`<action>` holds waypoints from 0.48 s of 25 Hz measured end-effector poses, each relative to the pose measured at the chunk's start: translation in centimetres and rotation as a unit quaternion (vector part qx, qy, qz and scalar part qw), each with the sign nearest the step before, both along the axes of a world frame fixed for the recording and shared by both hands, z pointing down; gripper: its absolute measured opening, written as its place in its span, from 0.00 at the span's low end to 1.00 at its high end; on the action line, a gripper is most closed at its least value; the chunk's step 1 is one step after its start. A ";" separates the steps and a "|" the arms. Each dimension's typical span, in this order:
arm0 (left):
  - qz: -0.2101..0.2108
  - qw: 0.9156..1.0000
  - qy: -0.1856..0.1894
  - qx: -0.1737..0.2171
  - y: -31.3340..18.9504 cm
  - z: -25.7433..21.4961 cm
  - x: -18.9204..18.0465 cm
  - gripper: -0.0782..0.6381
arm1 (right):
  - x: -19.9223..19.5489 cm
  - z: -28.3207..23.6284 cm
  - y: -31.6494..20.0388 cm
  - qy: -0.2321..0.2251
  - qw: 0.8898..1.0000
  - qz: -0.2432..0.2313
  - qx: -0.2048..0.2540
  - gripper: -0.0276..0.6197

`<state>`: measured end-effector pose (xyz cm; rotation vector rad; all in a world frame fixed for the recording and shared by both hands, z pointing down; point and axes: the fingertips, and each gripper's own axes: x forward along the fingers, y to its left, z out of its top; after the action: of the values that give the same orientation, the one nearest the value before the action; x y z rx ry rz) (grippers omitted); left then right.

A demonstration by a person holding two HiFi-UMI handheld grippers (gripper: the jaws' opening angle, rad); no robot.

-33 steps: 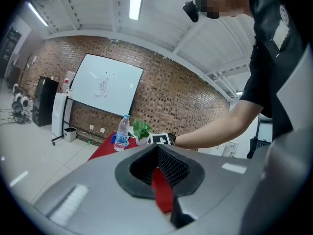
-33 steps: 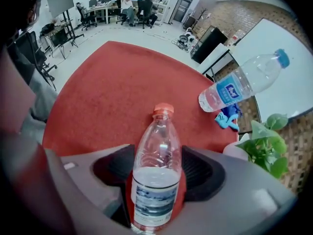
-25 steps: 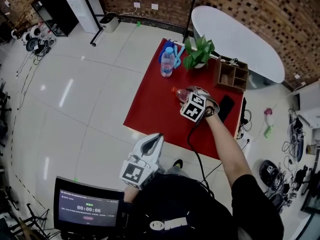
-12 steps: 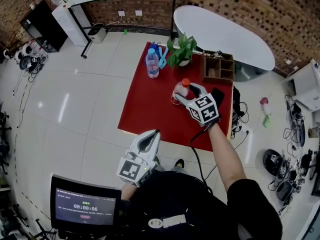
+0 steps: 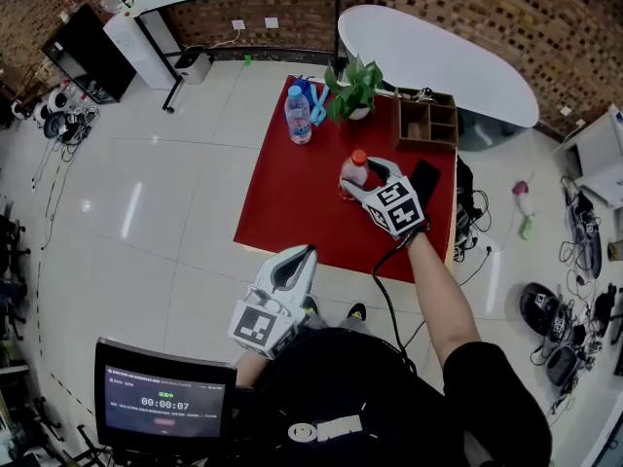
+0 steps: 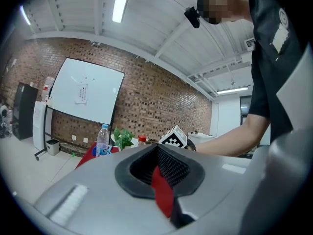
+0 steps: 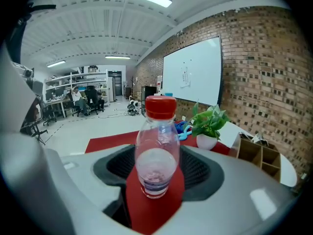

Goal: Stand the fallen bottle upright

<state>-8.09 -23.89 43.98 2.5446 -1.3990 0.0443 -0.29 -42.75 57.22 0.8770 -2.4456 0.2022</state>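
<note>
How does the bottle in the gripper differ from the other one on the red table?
The red-capped bottle is clamped in the right gripper; the blue-capped bottle stands free beside the plant. The red-capped bottle's label is pale, the blue-capped bottle's blue. Both are clear plastic and upright.

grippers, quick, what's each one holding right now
Left gripper: shut, nothing between its jaws.
Right gripper: shut on the red-capped bottle.
</note>
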 end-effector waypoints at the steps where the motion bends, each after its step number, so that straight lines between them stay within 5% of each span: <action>1: 0.000 1.000 0.002 0.001 -0.1 -0.1 0.1 0.12 | 0.0 0.0 -0.1 0.000 1.000 0.002 0.000 0.49; 12: 0.029 0.999 0.007 0.025 0.7 -0.7 1.3 0.12 | 2.4 -4.9 2.3 -0.074 0.997 0.032 0.016 0.49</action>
<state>-6.76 -23.17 43.29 2.6200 -1.3369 0.0009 2.15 -40.42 52.33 0.9869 -2.5656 0.2591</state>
